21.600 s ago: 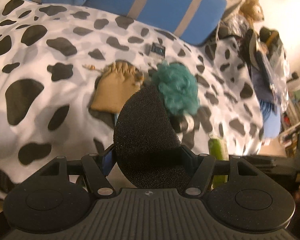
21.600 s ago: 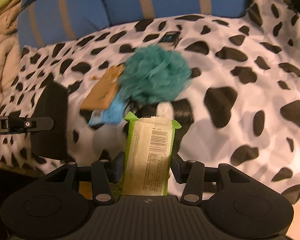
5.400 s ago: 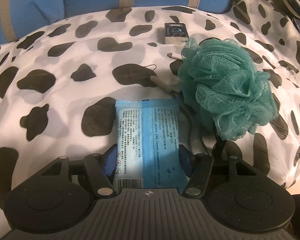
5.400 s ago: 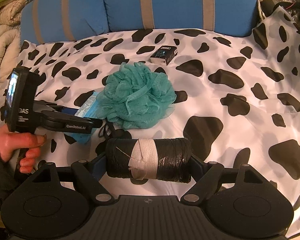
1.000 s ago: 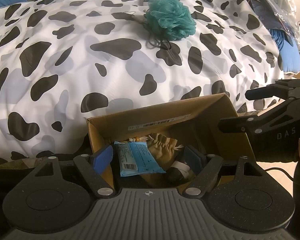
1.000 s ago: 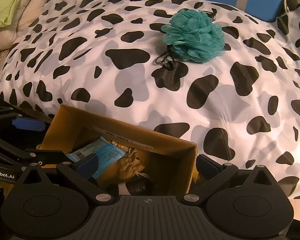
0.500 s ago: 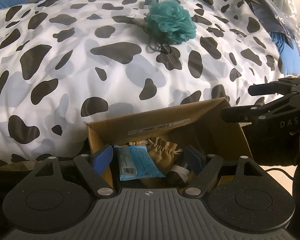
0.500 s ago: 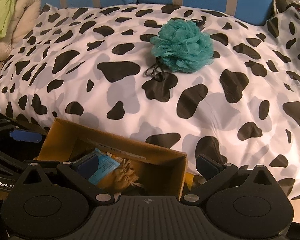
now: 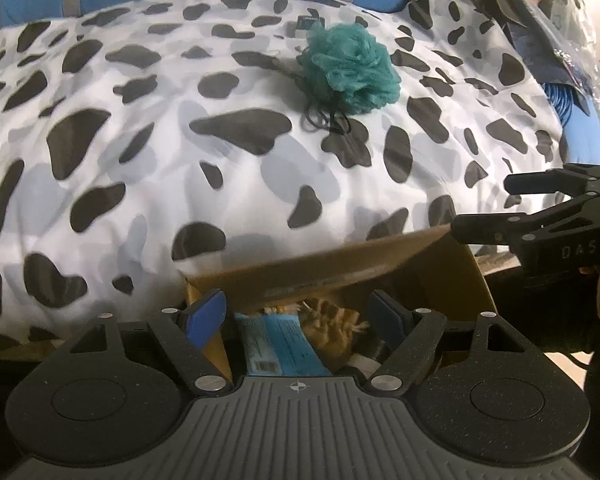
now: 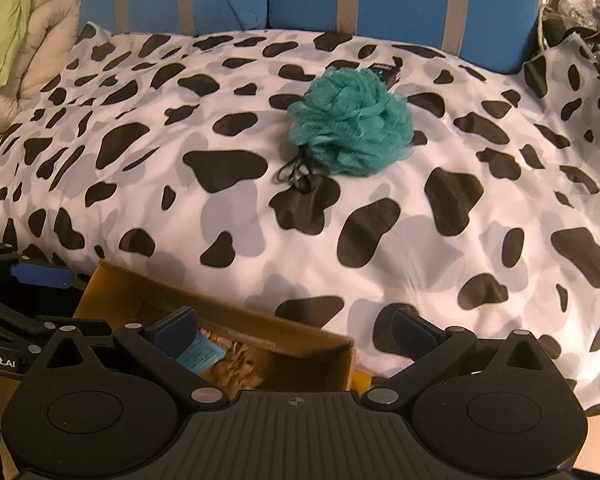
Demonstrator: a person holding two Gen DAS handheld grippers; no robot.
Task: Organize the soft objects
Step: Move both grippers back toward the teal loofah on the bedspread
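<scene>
Now the cow-print blanket [image 10: 180, 216] is filling most of both views, and only the teal bath pouf [image 10: 352, 120] is lying on it, above the centre of the frame, with a black cord loop [image 10: 296, 174] just beside it. The cardboard box [image 9: 380, 256] at the lower edge is already holding a blue packet [image 9: 280, 344] and a tan pouch [image 9: 332, 320]. The left gripper [image 9: 300, 312] and the right gripper [image 10: 296, 330] are standing wide and empty. Judging from this, the pouf is remaining to be packed.
</scene>
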